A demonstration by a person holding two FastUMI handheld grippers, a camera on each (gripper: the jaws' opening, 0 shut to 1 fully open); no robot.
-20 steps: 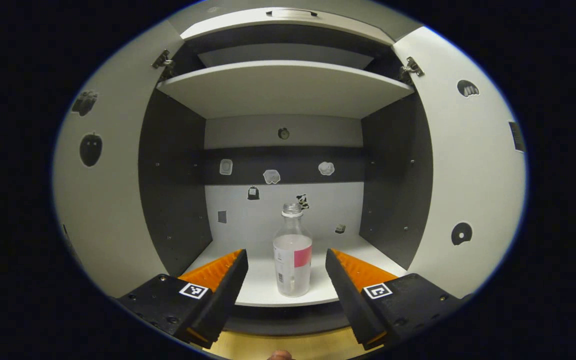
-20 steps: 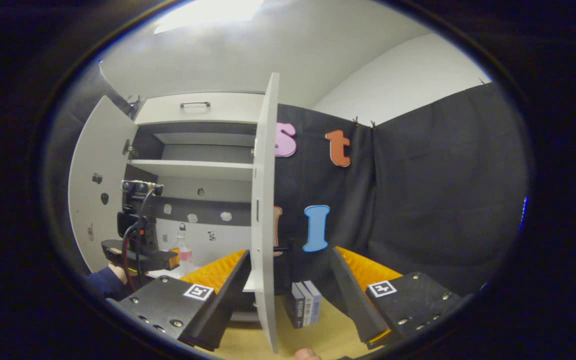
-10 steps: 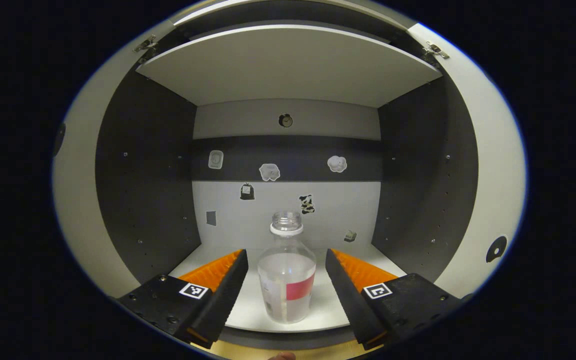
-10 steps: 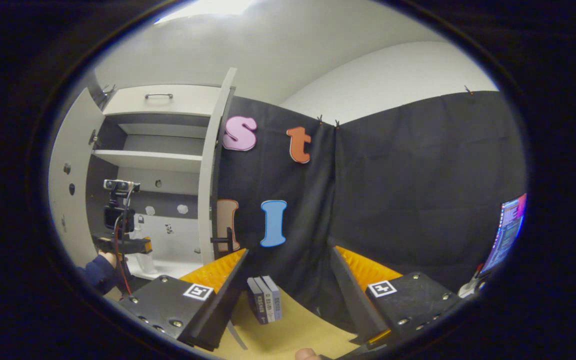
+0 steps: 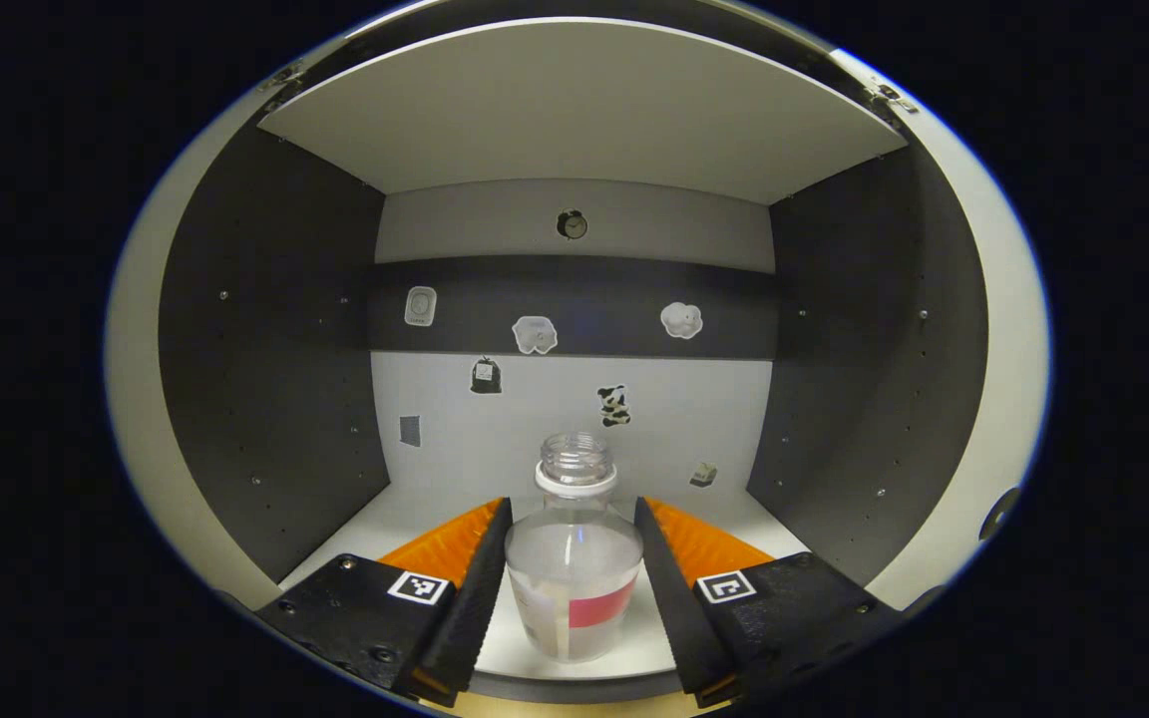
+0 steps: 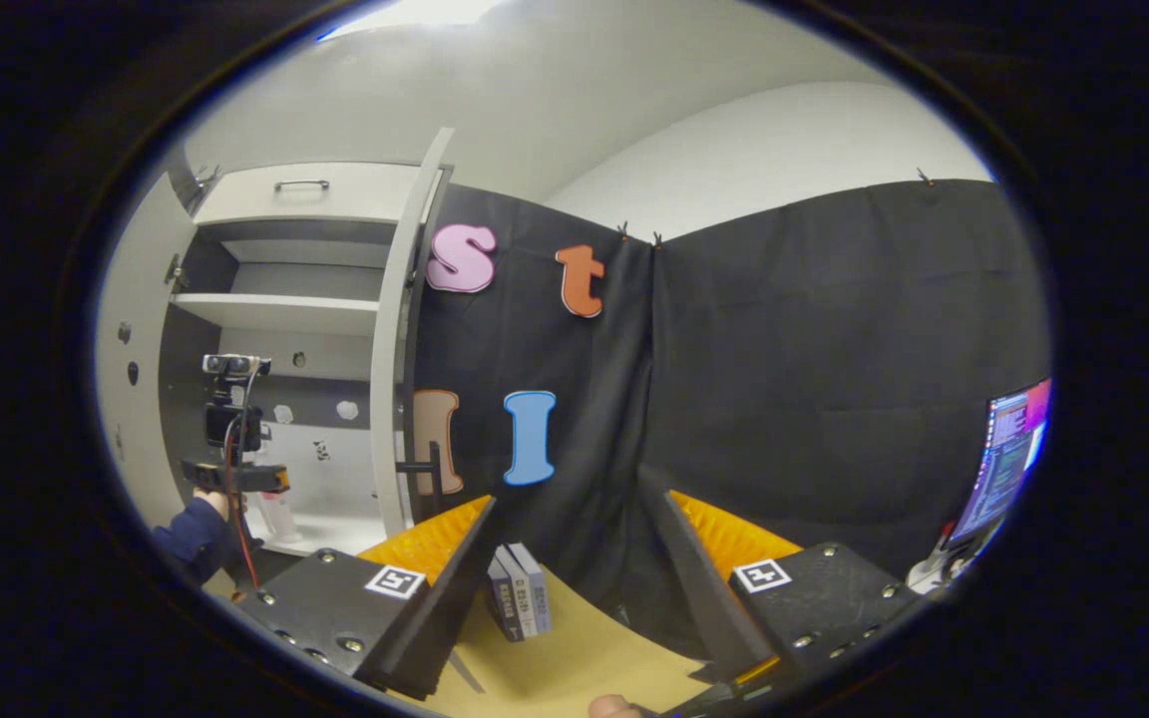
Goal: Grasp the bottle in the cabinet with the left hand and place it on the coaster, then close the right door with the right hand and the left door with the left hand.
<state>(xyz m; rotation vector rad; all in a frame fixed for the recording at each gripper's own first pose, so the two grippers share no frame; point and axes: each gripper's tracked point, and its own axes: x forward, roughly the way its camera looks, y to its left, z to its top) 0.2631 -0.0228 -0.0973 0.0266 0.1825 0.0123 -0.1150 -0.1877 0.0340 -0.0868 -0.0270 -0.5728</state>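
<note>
Fig. Grasp step, L hand. The left gripper [image 5: 572, 588] straddles the bottle [image 5: 573, 588], which stands upright near the front edge of the cabinet's bottom shelf [image 5: 734, 509]. Its fingers [image 5: 480, 588] look to press both sides of the body; seating seems just made. To do well: keep squeeze at mid-body, below the shoulder, lift straight up, then draw out level w/o tipping. Bottle is clear, uncapped, w/ cloudy lower part; whether that is liquid can't be told, so treat as spillable. The right gripper [image 6: 574, 578] hangs w/ fingers spread, holding nothing, over the desk [image 6: 574, 658] near small books [image 6: 520, 603]. Right door [image 6: 390, 349] open.
</note>
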